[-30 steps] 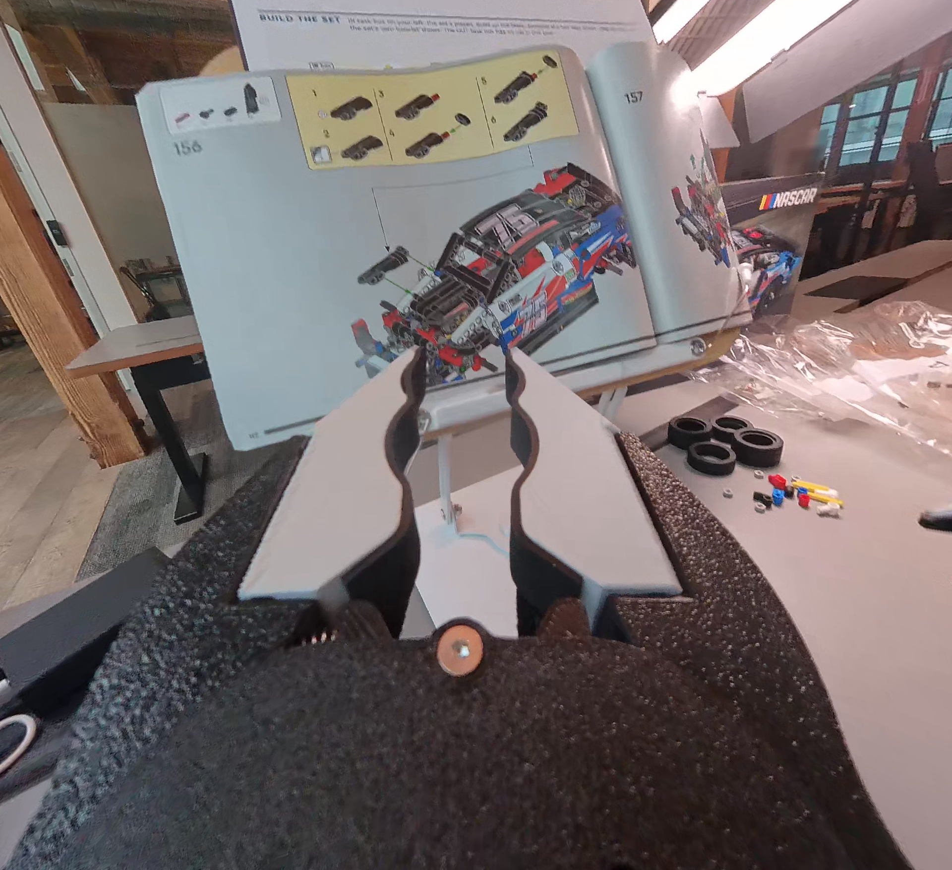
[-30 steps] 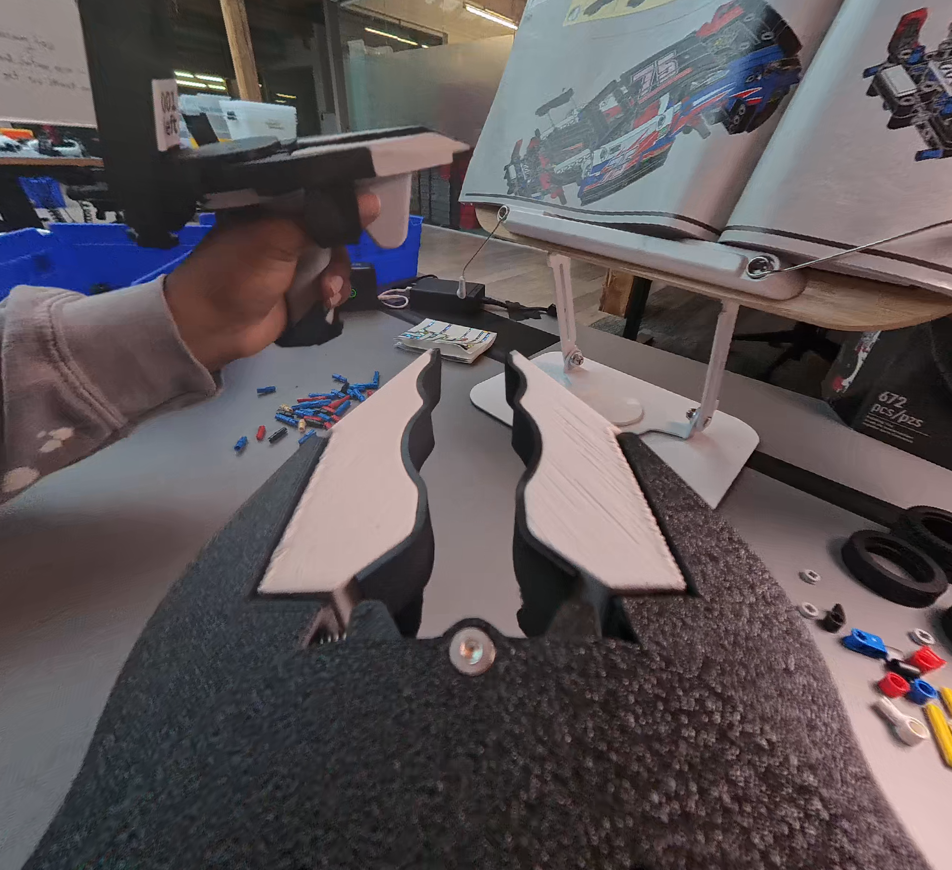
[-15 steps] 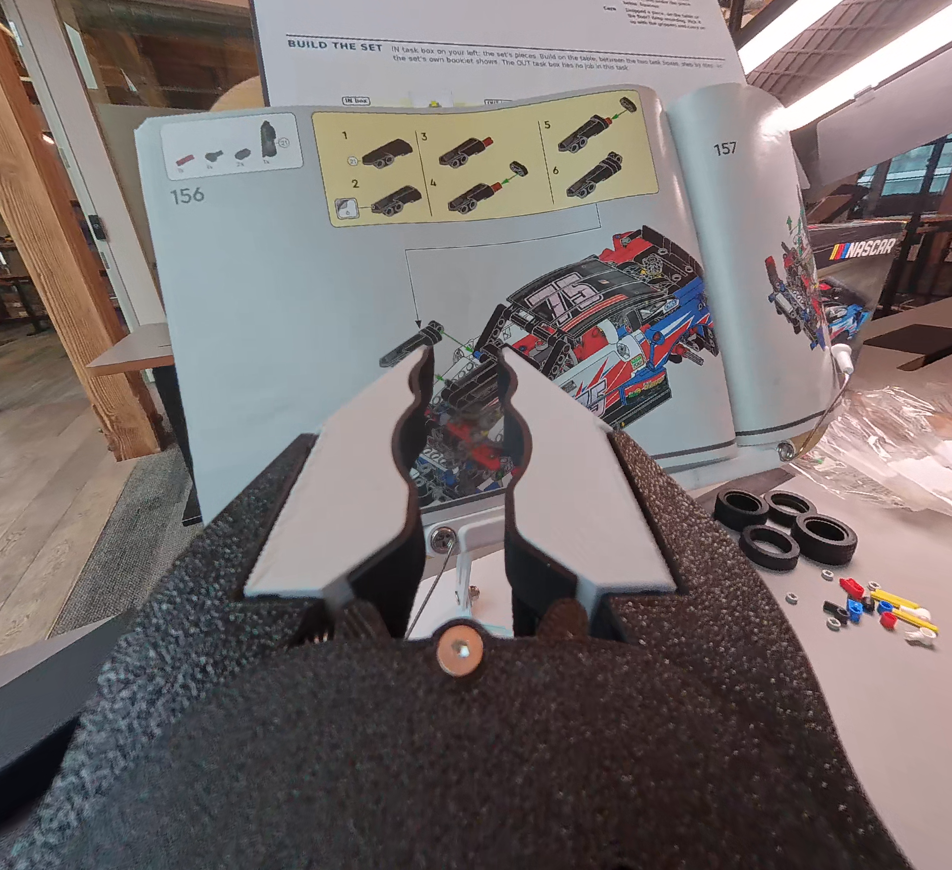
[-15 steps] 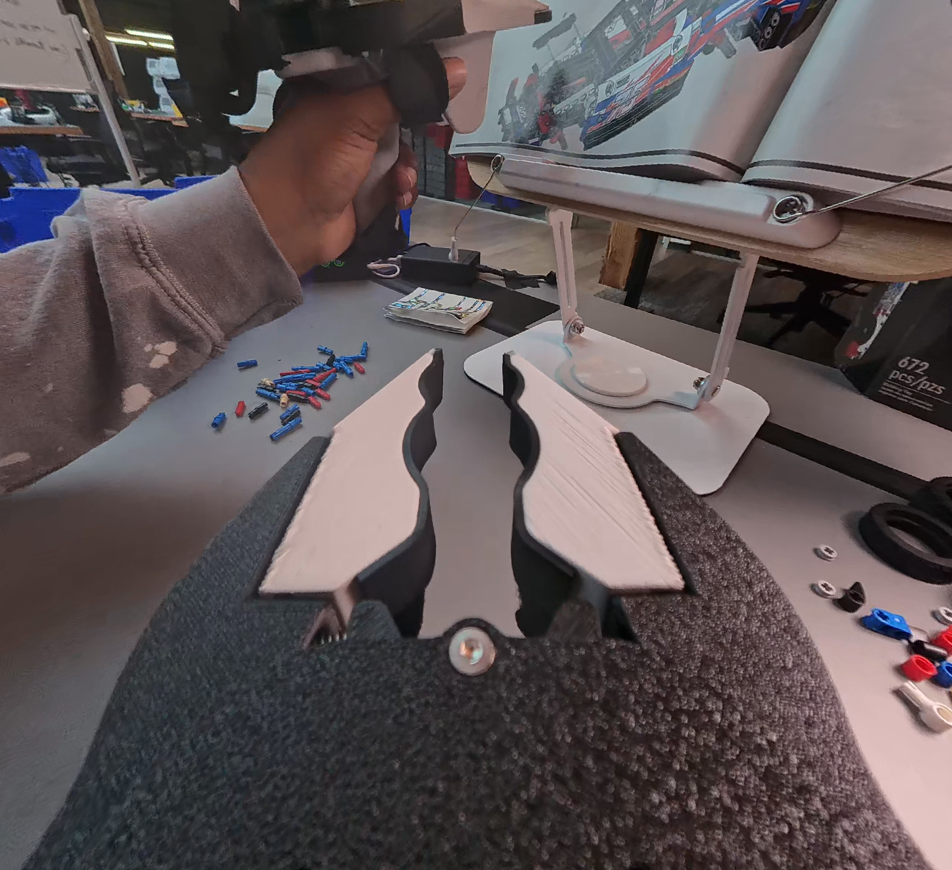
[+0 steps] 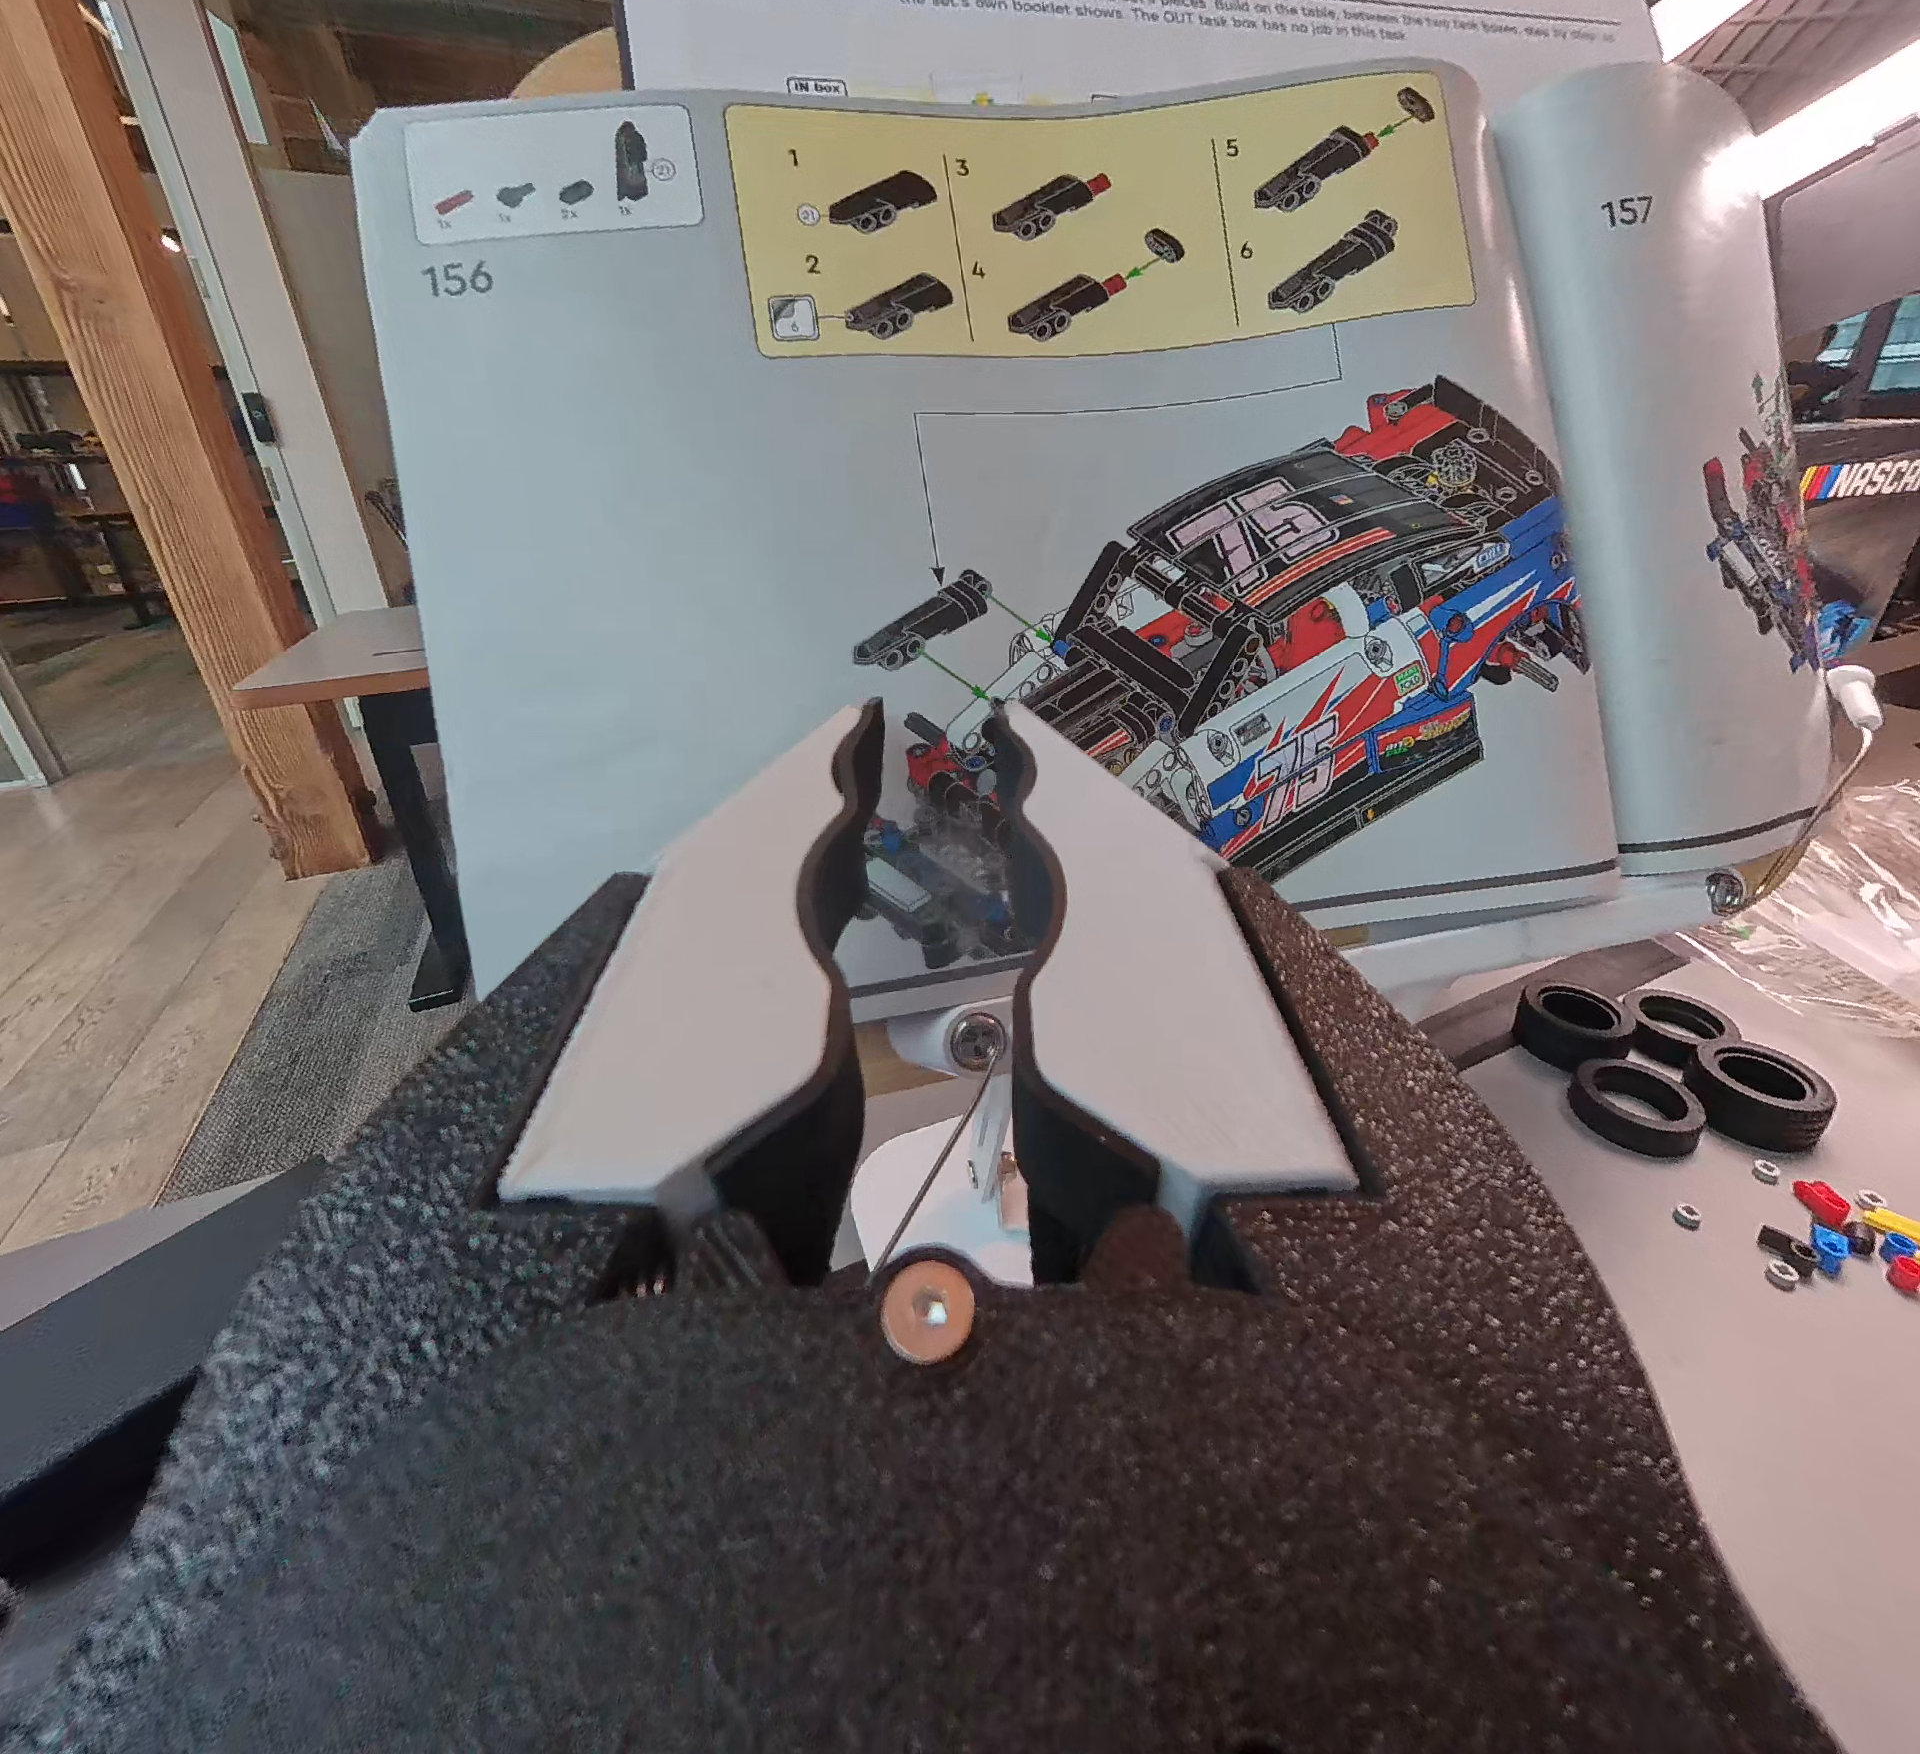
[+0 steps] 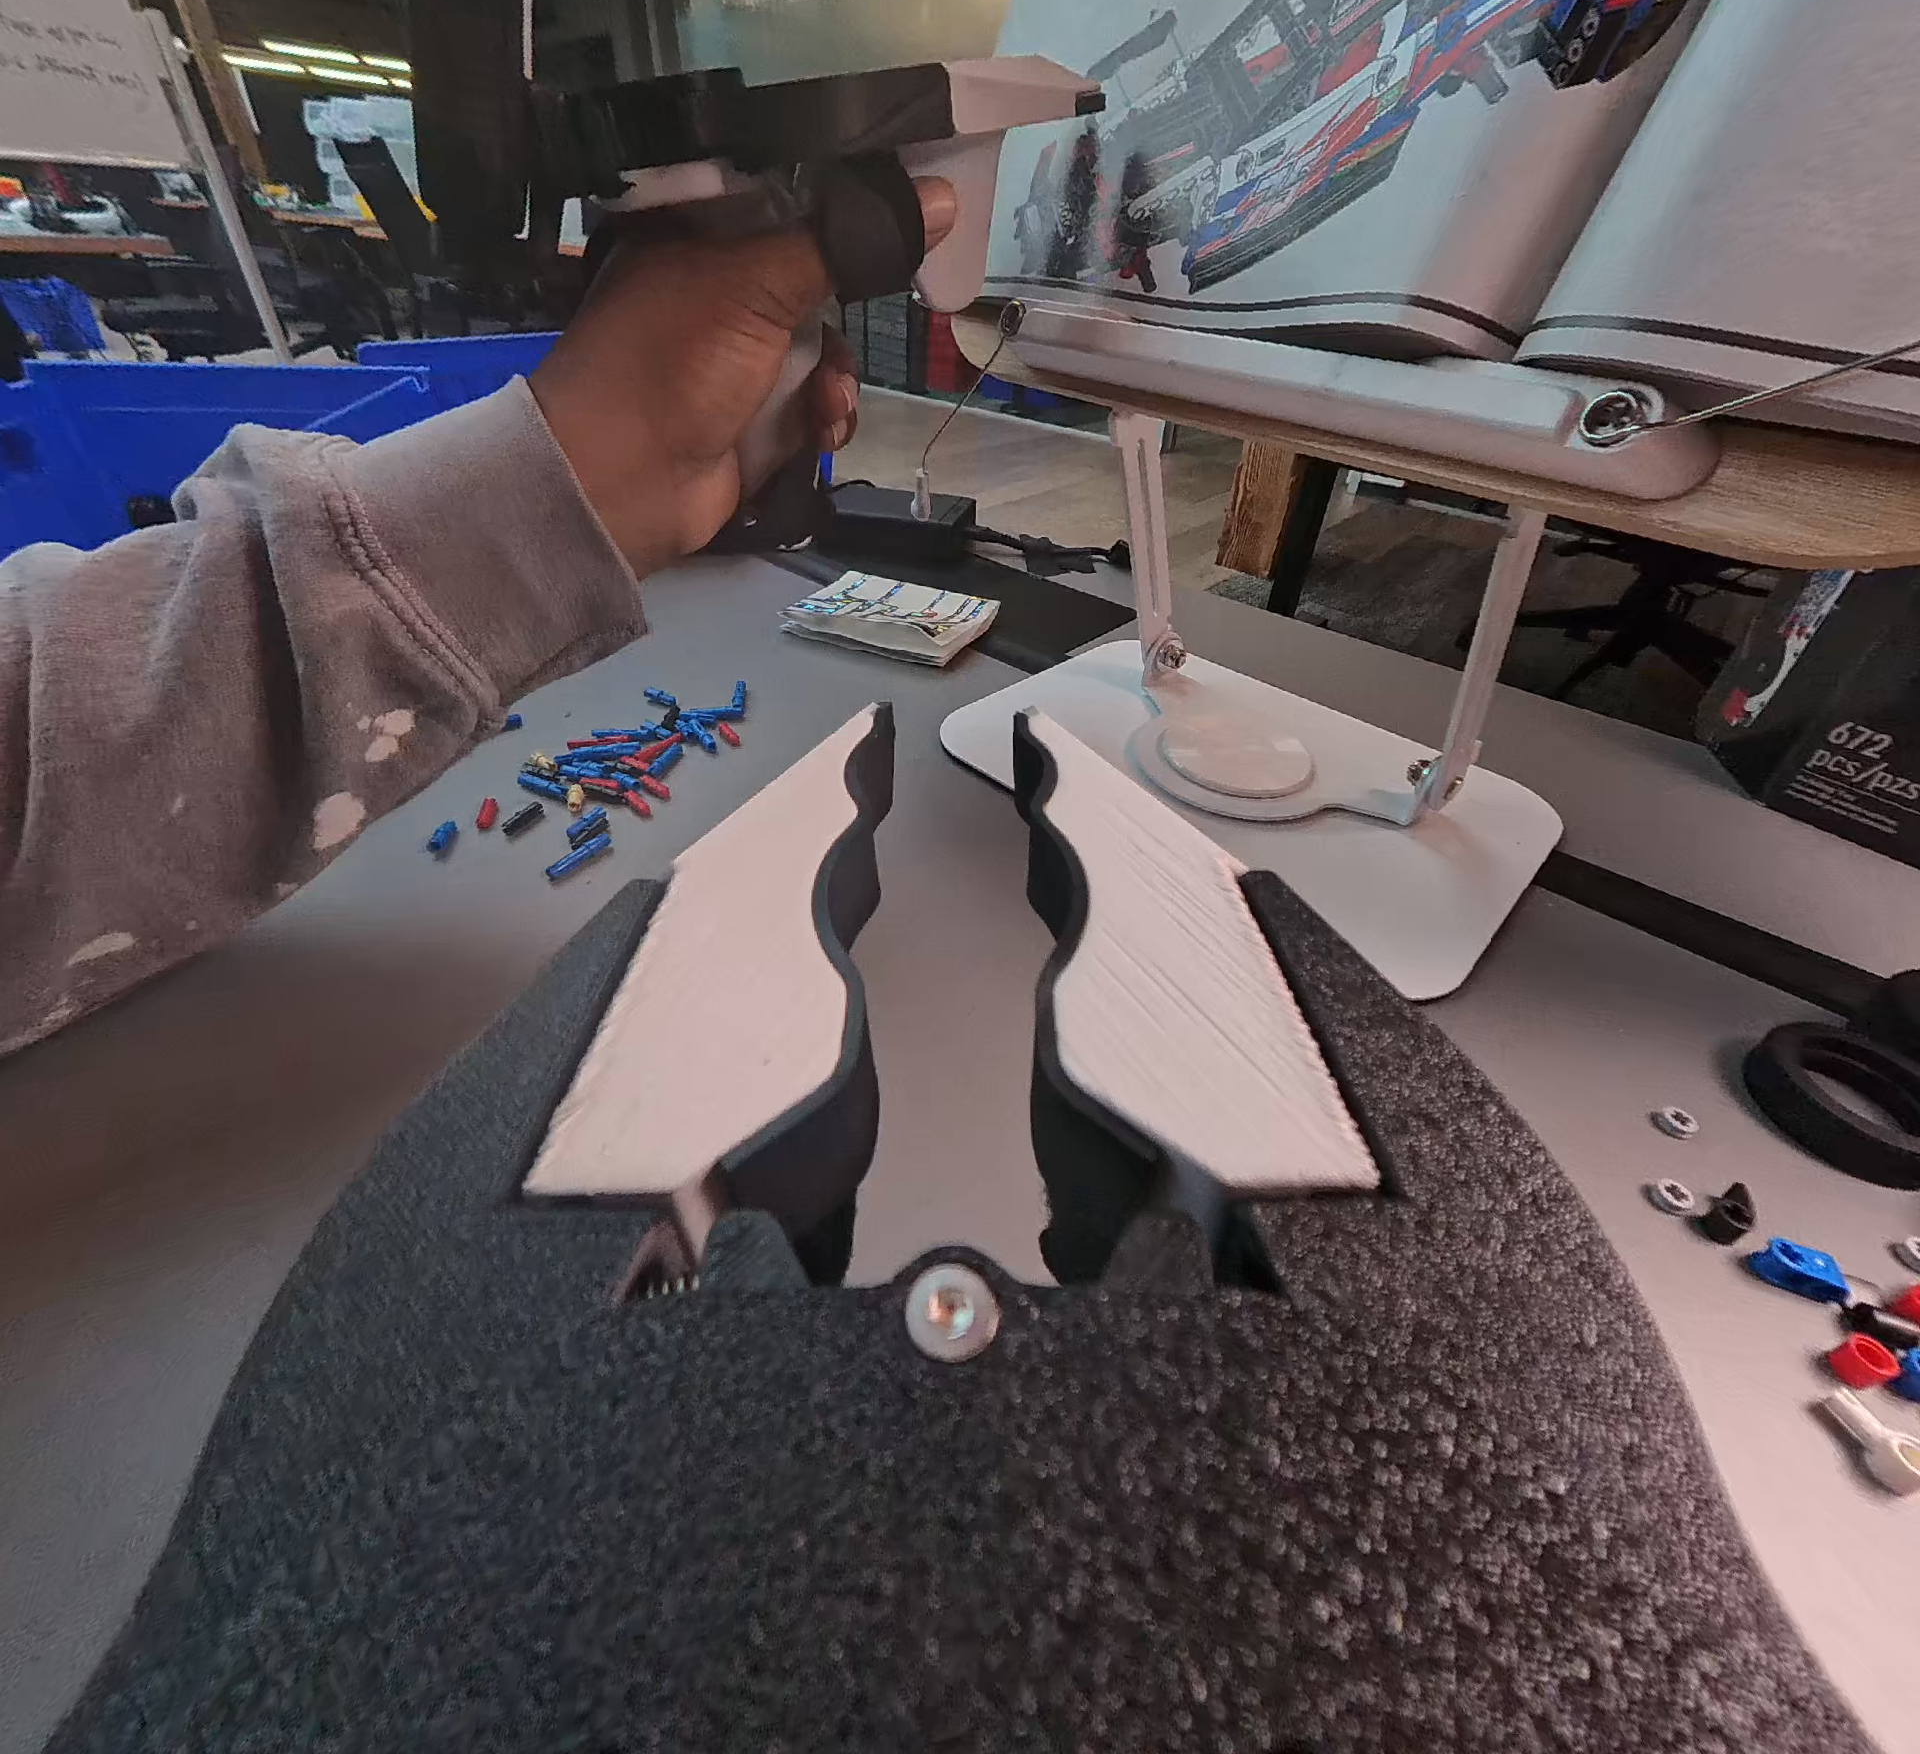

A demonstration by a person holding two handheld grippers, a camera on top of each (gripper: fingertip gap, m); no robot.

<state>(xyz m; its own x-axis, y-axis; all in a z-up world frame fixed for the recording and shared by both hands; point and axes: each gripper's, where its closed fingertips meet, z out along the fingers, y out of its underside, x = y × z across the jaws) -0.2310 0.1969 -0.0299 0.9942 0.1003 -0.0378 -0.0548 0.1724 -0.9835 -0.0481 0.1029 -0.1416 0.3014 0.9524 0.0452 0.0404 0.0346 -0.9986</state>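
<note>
The left gripper (image 5: 940,717) has risen off the desk and come close to the open instruction booklet (image 5: 675,561) on its stand, its parted fingers now level with the printed car's front. In the right wrist view, the hand (image 6: 707,374) holding it has climbed from above the blue pins (image 6: 613,769) to the booklet's lower left corner. The right gripper (image 6: 951,728) has edged toward the stand's base (image 6: 1434,883).

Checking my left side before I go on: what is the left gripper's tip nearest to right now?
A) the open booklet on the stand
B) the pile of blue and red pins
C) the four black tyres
A: the left gripper, open and empty, points at the open booklet on the stand; tyres lie off to the side, pins below.
</note>
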